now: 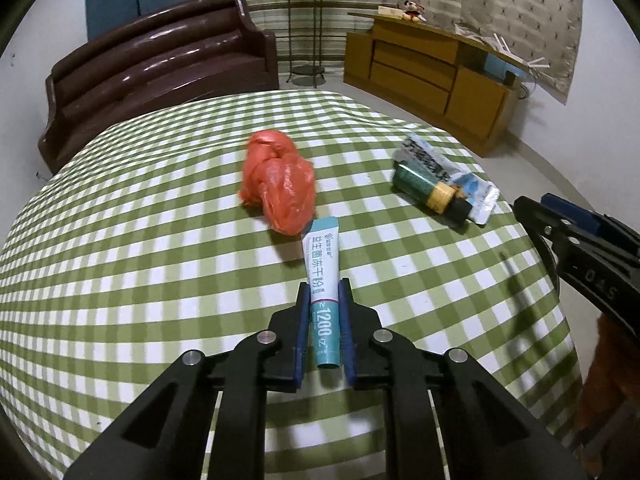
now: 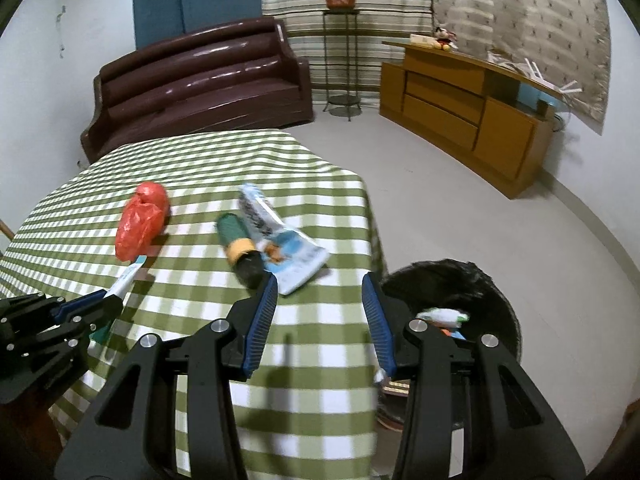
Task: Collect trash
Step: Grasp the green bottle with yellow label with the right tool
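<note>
Left gripper (image 1: 325, 292): jaws clamped on teal sachet (image 1: 322, 276) above checked table (image 1: 160, 280). Right gripper (image 2: 320, 292): jaws parted, empty. On table: red plastic bag (image 1: 280, 184), green bottle (image 2: 240, 250), crumpled wrapper (image 2: 288, 252). Black bin (image 2: 472, 300) beside table.

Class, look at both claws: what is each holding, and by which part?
The left claw grips the teal-and-white printed sachet around its lower half; the right claw holds nothing.

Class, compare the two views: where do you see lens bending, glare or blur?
Left wrist view: table edge bows strongly, glare streaks the sofa, sachet print stays sharp. Right wrist view: dark corners, wrapper and bottle slightly smeared.
</note>
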Demonstrator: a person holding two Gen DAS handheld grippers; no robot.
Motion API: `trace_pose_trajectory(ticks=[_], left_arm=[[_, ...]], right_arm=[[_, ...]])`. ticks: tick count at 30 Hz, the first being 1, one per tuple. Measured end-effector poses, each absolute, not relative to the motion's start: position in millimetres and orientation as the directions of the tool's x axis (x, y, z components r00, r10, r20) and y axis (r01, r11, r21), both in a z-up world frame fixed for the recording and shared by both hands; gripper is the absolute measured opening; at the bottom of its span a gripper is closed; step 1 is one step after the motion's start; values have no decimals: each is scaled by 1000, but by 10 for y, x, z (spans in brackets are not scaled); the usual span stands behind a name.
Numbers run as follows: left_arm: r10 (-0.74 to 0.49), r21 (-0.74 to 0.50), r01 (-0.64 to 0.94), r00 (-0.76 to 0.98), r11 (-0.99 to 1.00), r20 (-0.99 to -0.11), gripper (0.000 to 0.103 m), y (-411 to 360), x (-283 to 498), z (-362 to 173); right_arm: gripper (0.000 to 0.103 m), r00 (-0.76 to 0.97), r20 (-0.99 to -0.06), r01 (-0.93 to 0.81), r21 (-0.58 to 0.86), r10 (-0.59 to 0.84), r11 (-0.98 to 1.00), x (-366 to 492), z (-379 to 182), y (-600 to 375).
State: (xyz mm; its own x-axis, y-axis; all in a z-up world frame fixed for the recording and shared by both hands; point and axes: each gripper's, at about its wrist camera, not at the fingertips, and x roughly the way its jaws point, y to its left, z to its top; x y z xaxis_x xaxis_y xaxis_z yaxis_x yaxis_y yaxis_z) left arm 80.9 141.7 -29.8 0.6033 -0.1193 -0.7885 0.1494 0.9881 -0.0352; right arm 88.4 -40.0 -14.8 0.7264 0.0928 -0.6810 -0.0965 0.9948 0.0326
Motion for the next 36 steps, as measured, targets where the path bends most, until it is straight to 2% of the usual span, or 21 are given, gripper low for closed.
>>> trace_pose_trajectory(ticks=[8, 22, 36], left_arm=[[-66, -28, 70, 623, 997, -780, 15, 1821, 803, -236], [-45, -42, 20, 616, 999, -786, 15, 2195, 695, -272], [-12, -37, -27, 622, 999, -783, 15, 2437, 756, -273]], right_arm=[[43, 702, -699, -147, 42, 134, 988, 1032, -202, -127], [43, 650, -748, -174, 24, 133, 984, 1292, -341, 92], [43, 640, -753, -204, 21, 150, 979, 1355, -290, 326]])
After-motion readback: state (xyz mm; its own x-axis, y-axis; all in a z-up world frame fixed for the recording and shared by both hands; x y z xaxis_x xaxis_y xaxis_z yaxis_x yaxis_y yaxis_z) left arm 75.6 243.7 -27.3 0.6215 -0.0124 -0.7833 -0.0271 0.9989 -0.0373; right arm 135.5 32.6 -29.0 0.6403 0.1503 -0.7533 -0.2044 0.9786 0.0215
